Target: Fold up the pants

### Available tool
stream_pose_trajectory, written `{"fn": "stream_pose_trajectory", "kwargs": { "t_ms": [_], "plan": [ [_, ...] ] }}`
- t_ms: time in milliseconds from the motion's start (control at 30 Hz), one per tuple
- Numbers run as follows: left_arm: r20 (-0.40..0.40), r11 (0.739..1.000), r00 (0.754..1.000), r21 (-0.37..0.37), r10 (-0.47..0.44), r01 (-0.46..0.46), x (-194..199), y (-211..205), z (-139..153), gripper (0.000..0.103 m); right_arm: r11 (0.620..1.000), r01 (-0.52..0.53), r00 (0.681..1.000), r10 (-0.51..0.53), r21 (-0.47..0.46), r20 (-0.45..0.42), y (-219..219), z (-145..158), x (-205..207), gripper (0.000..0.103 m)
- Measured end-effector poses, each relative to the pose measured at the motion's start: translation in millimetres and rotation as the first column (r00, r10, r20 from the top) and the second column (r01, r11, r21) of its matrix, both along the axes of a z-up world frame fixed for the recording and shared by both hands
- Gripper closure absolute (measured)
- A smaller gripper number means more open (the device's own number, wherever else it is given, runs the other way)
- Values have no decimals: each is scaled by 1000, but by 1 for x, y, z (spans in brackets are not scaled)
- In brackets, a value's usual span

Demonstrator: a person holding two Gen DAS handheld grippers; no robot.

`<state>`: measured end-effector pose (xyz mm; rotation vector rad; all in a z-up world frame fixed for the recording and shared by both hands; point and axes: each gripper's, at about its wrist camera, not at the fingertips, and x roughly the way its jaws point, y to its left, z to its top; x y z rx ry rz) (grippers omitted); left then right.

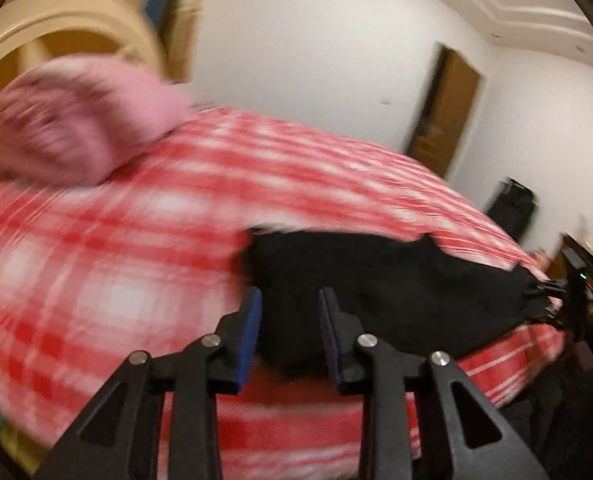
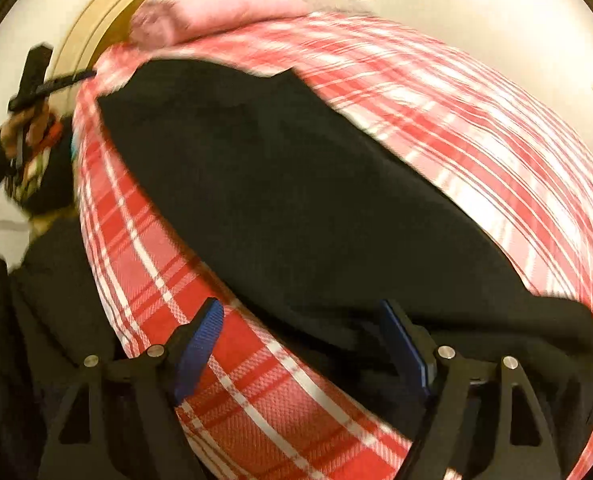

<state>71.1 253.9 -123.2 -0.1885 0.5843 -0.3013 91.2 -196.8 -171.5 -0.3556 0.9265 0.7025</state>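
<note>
— Black pants (image 2: 280, 200), where?
— Spread flat on the red-and-white plaid blanket (image 2: 456, 92), below a pink pillow (image 2: 216, 8).
— Left gripper (image 1: 289, 312)?
— Parted, blue pads astride one end of the cloth, clamping nothing.
— Right gripper (image 2: 300, 320)?
— Spread wide over the other end; nothing pinched.

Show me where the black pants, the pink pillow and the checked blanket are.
black pants (image 2: 280, 200), right wrist view, middle of the cloth.
pink pillow (image 1: 76, 120), left wrist view, its middle.
checked blanket (image 1: 116, 264), left wrist view, bare part left of the pants.
</note>
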Motion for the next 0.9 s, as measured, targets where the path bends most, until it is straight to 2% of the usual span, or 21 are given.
{"fn": "stream_pose_trajectory", "kwargs": {
  "t_ms": [100, 200, 267, 333, 367, 433, 467, 567, 600, 667, 767, 833, 900],
  "plan": [
    [31, 985, 986, 62, -162, 160, 29, -69, 18, 68, 991, 119, 993, -120, 54, 12, -35, 8, 1, 23],
    [18, 943, 944, 62, -329, 327, 53, -140, 23, 65, 949, 303, 952, -306, 87, 20, -84, 14, 6, 23],
    [-3, 897, 899, 64, -437, 436, 67, -195, 20, 65, 877, 466, 883, -470, 115, 3, -129, 19, 15, 25],
    [-33, 833, 835, 63, -549, 550, 73, -253, 13, 65, 777, 610, 789, -613, 153, -33, -172, 23, 23, 30],
    [-50, 784, 787, 68, -614, 616, 75, -288, 7, 65, 697, 694, 716, -695, 180, -65, -201, 24, 25, 33],
    [-90, 707, 712, 77, -697, 702, 69, -339, -3, 68, 580, 786, 610, -785, 214, -112, -239, 25, 26, 38],
    [-108, 659, 664, 82, -740, 747, 63, -367, -9, 68, 525, 819, 562, -815, 232, -138, -258, 24, 25, 41],
    [-142, 565, 572, 88, -808, 820, 49, -425, -18, 68, 397, 882, 450, -869, 253, -207, -299, 14, 25, 41],
    [-151, 546, 554, 94, -819, 832, 46, -440, -21, 68, 353, 900, 412, -882, 257, -230, -311, 11, 27, 41],
    [-171, 513, 527, 120, -832, 850, 43, -461, -27, 68, 289, 920, 360, -890, 264, -281, -328, 2, 29, 41],
    [-217, 490, 506, 129, -835, 862, 44, -473, -39, 71, 267, 926, 342, -892, 266, -296, -341, -7, 31, 41],
    [-249, 494, 517, 154, -819, 856, 50, -479, -50, 73, 262, 931, 333, -895, 252, -297, -346, -13, 33, 41],
    [-248, 494, 522, 169, -816, 853, 48, -479, -53, 74, 264, 932, 334, -893, 249, -303, -348, -17, 39, 41]
  ]
}}
